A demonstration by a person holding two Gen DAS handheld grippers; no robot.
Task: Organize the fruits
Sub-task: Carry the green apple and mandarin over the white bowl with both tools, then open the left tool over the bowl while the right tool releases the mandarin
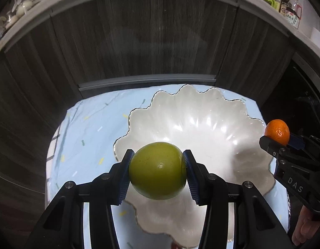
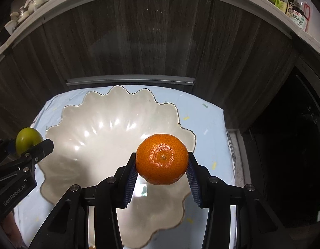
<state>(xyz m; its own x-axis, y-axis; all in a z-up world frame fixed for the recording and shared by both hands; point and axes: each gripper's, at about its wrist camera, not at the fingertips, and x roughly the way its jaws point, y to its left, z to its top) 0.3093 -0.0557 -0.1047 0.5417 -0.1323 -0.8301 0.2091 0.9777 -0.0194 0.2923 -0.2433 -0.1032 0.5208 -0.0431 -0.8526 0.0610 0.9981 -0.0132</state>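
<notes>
My left gripper is shut on a green citrus fruit and holds it above the near left part of a white scalloped bowl. My right gripper is shut on an orange mandarin above the bowl's near right rim. The bowl looks empty inside. Each gripper shows in the other's view: the right one with the mandarin at the right edge, the left one with the green fruit at the left edge.
The bowl sits on a small table with a light blue patterned cloth. Dark wood cabinet fronts stand close behind. A grey counter above holds bottles at right and white teaware at left. A dark opening lies right.
</notes>
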